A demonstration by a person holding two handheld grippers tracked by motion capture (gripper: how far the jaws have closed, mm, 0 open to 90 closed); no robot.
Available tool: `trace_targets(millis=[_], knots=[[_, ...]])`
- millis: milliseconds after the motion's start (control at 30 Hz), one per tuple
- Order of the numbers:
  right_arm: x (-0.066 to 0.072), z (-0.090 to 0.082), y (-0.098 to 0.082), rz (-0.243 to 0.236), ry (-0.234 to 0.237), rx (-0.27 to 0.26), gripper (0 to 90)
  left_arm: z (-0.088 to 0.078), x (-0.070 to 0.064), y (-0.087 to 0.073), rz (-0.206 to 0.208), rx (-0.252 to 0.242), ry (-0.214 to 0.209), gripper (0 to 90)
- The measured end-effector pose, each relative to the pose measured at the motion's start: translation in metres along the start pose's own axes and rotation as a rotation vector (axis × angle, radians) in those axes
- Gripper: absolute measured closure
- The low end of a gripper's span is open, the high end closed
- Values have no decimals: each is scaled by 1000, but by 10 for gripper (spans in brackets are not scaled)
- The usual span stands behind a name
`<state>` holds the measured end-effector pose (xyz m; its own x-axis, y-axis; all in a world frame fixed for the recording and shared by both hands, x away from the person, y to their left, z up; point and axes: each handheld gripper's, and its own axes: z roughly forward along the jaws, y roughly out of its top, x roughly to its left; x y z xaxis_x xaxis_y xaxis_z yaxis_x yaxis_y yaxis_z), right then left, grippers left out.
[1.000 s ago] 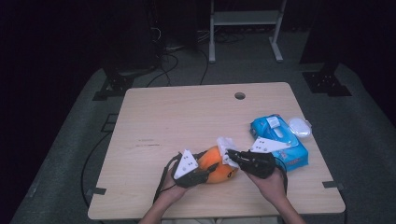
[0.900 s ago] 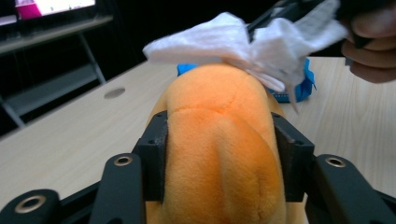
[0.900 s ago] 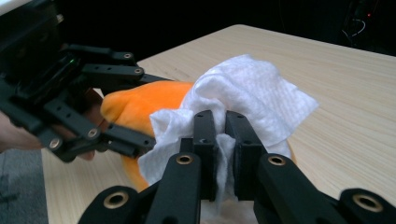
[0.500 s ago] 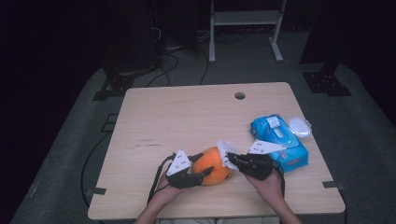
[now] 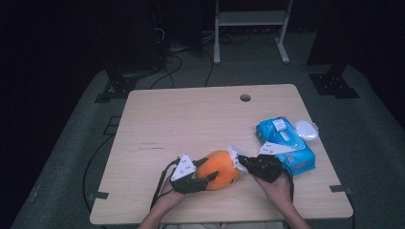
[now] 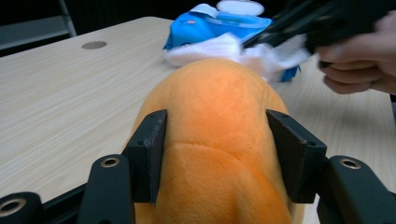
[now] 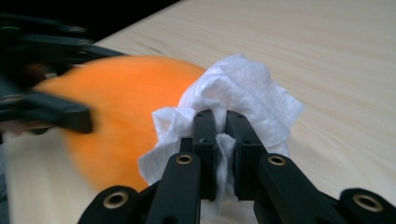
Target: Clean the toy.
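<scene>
Pinching crumpled white wipe (image 7: 243, 100), right gripper (image 7: 220, 116); left gripper (image 6: 215, 156) clamping fuzzy round orange plush (image 6: 219, 140).

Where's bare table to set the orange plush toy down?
Bare pale wooden table lies behind the round orange plush toy, up to the cable hole, and along the left edge. It is crowded by the blue wet-wipe pack at right.

No text, brand name or number can be read anywhere. A small red mark, perhaps a logo, is seen on the blue wipes pack (image 6: 219, 23) in the left gripper view, and red print is seen on its side (image 5: 300, 164) in the high view, too blurred to be made out
</scene>
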<state>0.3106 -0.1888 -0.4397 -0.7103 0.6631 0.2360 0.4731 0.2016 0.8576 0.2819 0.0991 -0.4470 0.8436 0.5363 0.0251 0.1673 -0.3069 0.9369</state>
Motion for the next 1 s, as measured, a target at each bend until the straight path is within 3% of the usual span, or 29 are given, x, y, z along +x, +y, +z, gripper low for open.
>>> trace_targets(millis=[33,67,167,233,267,300,367,400,467,500,567,667,733,767,800,833,867,900,967,1000], knots=[[-2,-1,0,16,3,-1,822,0,0,0,0,0,0,422],[1,-3,3,2,0,-3,821,1,-1,0,8,1,0,422],[18,-7,14,-56,37,-38,821,0,-3,0,24,-1,-21,417],[25,-5,16,-108,23,-10,822,-1,-3,3,32,4,-29,383],[25,-5,16,-108,23,-10,822,-1,-3,3,32,4,-29,334],[22,-3,14,-109,26,2,822,-2,-1,5,14,6,-22,334],[15,0,8,-69,25,20,822,-3,2,7,-47,42,12,165],[11,-1,6,-52,17,26,822,-3,4,5,-79,65,7,117],[8,-5,7,-33,20,29,822,0,7,0,-127,108,-14,108],[9,-5,8,-40,20,29,822,0,7,-2,-137,103,-24,161],[17,-5,11,-52,22,16,823,-1,5,0,-99,94,6,353],[17,-8,13,-39,39,-4,824,-1,7,5,11,36,43,423],[16,-11,13,-30,53,-27,827,5,9,7,93,33,80,429],[17,-6,10,-20,63,-10,827,10,15,5,61,35,65,366],[17,-6,10,-20,63,-10,827,10,15,5,61,35,65,313],[18,0,7,-33,59,17,828,8,19,3,-10,52,44,226],[16,1,7,-22,68,19,828,8,19,3,-10,52,44,175],[16,2,7,-19,70,20,828,5,20,3,-55,56,35,142],[16,2,7,-24,72,23,828,0,20,1,-94,61,19,145],[24,1,9,-49,65,21,828,0,20,1,-79,75,20,248]])
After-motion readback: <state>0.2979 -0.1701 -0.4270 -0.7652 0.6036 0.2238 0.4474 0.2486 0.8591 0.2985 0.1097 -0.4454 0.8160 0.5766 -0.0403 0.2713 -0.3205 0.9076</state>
